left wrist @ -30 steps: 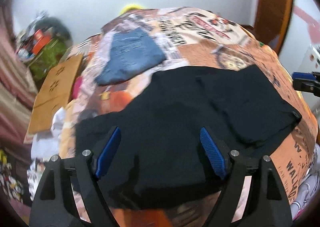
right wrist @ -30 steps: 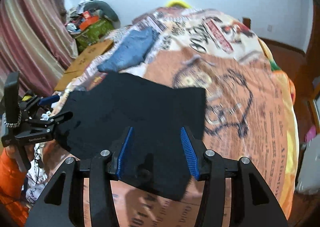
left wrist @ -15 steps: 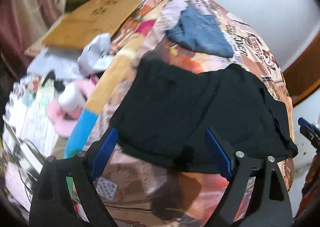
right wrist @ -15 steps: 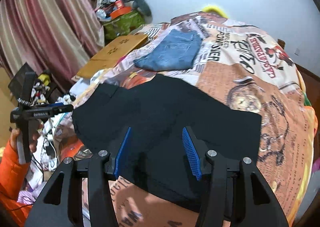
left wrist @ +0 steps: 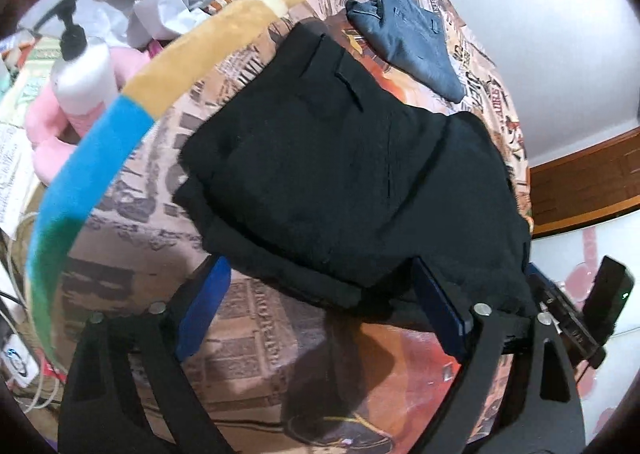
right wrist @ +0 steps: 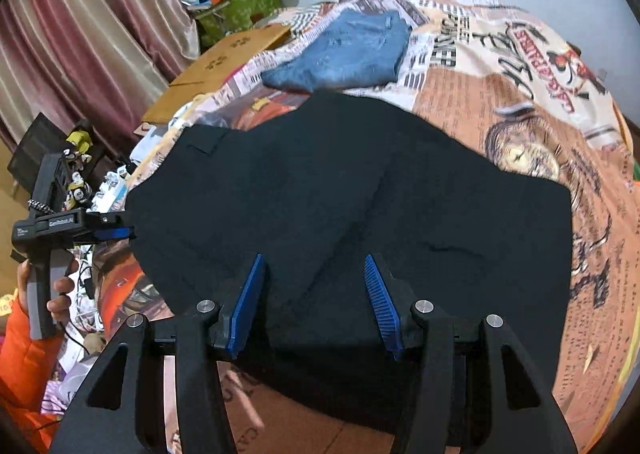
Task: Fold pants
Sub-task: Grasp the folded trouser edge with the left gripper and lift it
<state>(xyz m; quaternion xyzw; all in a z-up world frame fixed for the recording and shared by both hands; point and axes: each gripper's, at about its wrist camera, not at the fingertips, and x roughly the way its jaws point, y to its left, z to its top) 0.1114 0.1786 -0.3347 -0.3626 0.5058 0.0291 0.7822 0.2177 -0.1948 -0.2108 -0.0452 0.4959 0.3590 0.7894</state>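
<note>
Black pants (left wrist: 344, 157) lie spread on a bed with a printed cover (left wrist: 256, 334). My left gripper (left wrist: 318, 266) is at their near edge, tilted down, and its jaws are opening. The hem lies between the blue pads (left wrist: 204, 306), which do not press on it. In the right wrist view the pants (right wrist: 360, 181) fill the middle. My right gripper (right wrist: 314, 260) hovers over their near part, open, with flat cloth below and nothing pinched. The left gripper (right wrist: 108, 232) shows there at the pants' left edge, held by a hand in an orange sleeve.
Folded blue jeans (right wrist: 348, 53) lie further back on the bed. Beside the bed's left side are a white pump bottle (left wrist: 84, 73), a pink plush (left wrist: 44, 141), flat cardboard (right wrist: 224, 61) and clutter by a curtain (right wrist: 80, 25). A wall stands behind.
The left gripper swung and rolled toward the pants' edge by the bed's side, sank, and its jaws widened. The right gripper came lower and closer over the pants.
</note>
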